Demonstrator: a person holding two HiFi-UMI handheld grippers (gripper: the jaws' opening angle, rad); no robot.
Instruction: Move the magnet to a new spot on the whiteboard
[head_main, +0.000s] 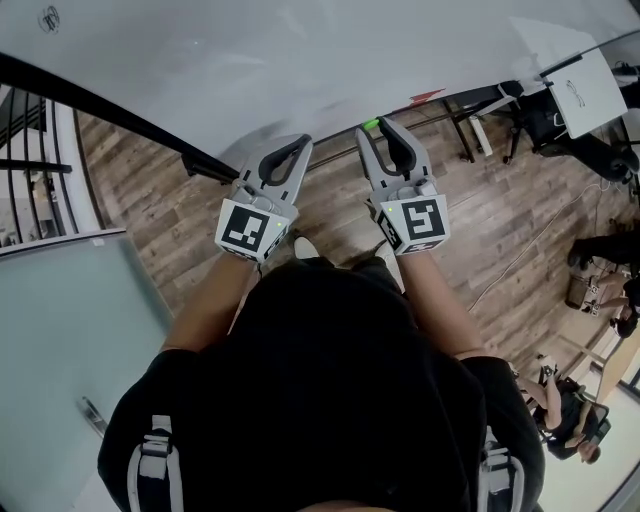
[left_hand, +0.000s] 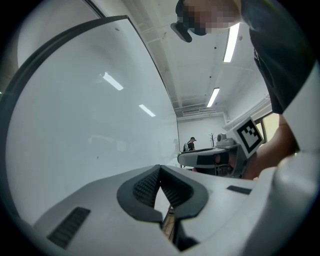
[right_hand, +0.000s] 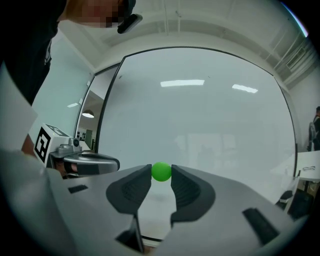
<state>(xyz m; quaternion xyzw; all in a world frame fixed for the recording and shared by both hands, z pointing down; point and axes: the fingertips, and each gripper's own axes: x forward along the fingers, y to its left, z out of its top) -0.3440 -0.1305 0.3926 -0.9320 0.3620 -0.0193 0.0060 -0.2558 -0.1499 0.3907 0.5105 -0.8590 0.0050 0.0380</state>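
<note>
The whiteboard (head_main: 250, 60) fills the space ahead of you, its face bare and white, with the wood floor (head_main: 520, 230) below its dark lower frame. You hold both tools level toward it, side by side and near each other.

Your left tool (left_hand: 160, 169) is closed, its tips meeting with nothing between them. It hangs near the board and has no part in the job right now.

Your right tool (head_main: 378, 128) is clamped on the magnet (right_hand: 161, 171). The small green ball sits right at the tips, with a pad pressing on each side of it. It is low on the board, near the bottom edge. No view settles whether the magnet touches the board's face or sits just clear of it.

I read this as the carrying step: the grasp is made and the placing is not yet done. The next move calls for taking the magnet across to a bare patch well apart from this one. Keep the tool square to the board, because the grip is only at the very ends of the pads and the ball could roll out. Bring the magnet flat to the surface and let it stick. Then open the jaws and draw straight back so you don't drag it along. Keep the left tool out of the path.
</note>
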